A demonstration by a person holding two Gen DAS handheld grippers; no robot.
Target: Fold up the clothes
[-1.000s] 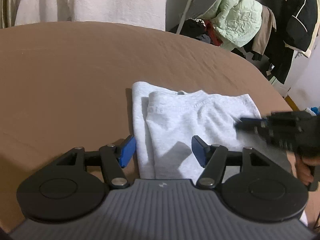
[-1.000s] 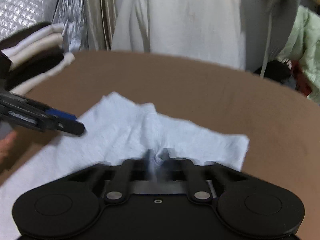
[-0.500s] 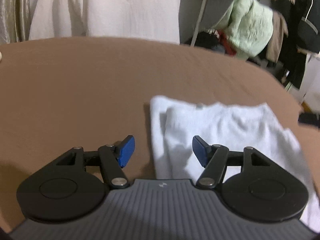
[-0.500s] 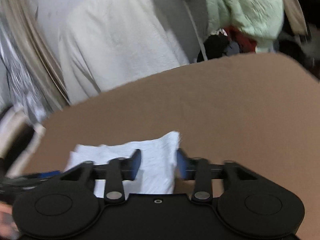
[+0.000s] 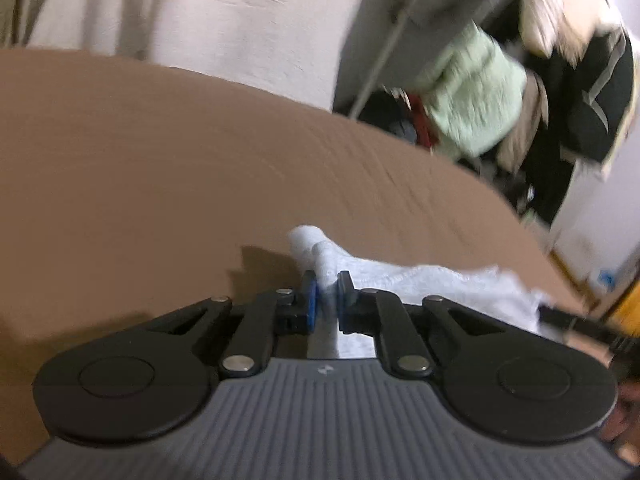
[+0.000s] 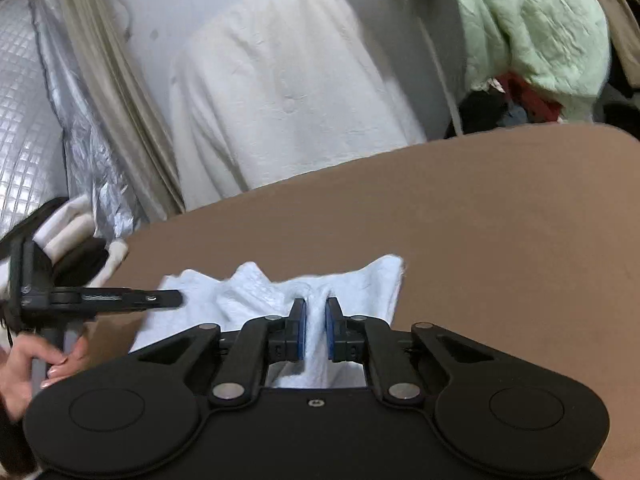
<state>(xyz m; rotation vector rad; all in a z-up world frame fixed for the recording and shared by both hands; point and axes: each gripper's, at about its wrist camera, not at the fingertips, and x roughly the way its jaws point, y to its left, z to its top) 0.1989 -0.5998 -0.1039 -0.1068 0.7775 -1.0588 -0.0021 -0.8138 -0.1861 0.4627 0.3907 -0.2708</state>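
A folded white garment [image 5: 420, 280] lies on the brown table [image 5: 160, 168]. My left gripper [image 5: 325, 292] is shut on the garment's left edge, with cloth bunched between the blue pads [image 5: 309, 300]. In the right wrist view the same garment [image 6: 256, 296] lies on the table [image 6: 500, 220], and my right gripper [image 6: 316, 316] is shut on its right part, cloth pinched between the blue pads [image 6: 299, 324]. The left gripper's finger shows there at the left [image 6: 120, 300]. The right gripper shows blurred at the right edge of the left wrist view [image 5: 580, 328].
A white padded cover [image 6: 288, 92] hangs behind the table. Clothes on a rack, with a pale green jacket [image 6: 532, 28], hang at the back right. Stacked white and dark items [image 6: 76, 240] sit at the table's left edge. A quilted silver sheet [image 6: 24, 120] hangs at far left.
Both grippers were open half a second ago and have closed on the garment. The left one moved onto its left edge, and the cloth now bunches up between each pair of pads.
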